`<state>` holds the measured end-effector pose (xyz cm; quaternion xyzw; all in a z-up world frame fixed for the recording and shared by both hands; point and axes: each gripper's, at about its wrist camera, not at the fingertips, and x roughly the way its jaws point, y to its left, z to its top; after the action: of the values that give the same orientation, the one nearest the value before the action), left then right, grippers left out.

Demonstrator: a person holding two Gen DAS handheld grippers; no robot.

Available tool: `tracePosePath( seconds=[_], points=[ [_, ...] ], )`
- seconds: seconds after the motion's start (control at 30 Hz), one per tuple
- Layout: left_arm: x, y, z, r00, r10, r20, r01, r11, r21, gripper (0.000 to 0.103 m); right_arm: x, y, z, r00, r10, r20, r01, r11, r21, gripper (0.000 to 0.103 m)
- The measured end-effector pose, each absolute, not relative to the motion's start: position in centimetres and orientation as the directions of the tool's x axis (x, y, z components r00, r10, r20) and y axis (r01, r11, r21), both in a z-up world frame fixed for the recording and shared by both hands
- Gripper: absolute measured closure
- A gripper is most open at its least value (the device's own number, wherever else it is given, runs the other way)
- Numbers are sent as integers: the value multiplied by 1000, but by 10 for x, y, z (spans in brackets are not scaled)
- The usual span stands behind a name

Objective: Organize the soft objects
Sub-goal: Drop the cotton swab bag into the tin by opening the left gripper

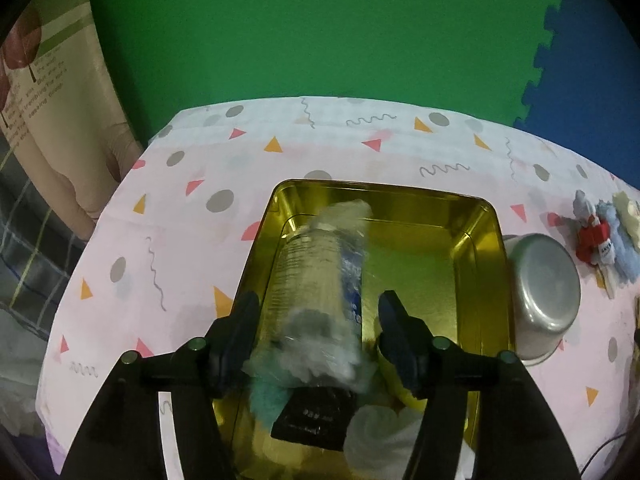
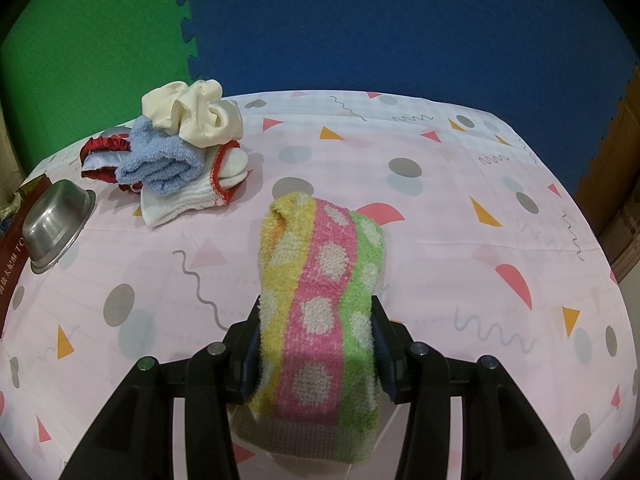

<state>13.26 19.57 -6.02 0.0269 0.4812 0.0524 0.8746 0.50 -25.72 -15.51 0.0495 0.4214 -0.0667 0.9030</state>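
The right gripper (image 2: 316,344) clamps a fuzzy sock (image 2: 320,300) (yellow, pink and green stripes, pale dots).

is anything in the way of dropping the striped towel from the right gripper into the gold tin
Partly. The gold tin already holds a blurred clear plastic pack, with the open left gripper over it. The far right of the tin looks bare. The right gripper grips the striped towel.
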Motion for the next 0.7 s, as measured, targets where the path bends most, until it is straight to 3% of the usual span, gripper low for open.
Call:
tracePosePath(
  seconds=[0.7],
  points=[
    [36, 195, -41, 630, 241, -739, -193, 969, 152, 38, 5, -257, -155, 635, -80, -768, 163, 986, 32, 55]
  ],
)
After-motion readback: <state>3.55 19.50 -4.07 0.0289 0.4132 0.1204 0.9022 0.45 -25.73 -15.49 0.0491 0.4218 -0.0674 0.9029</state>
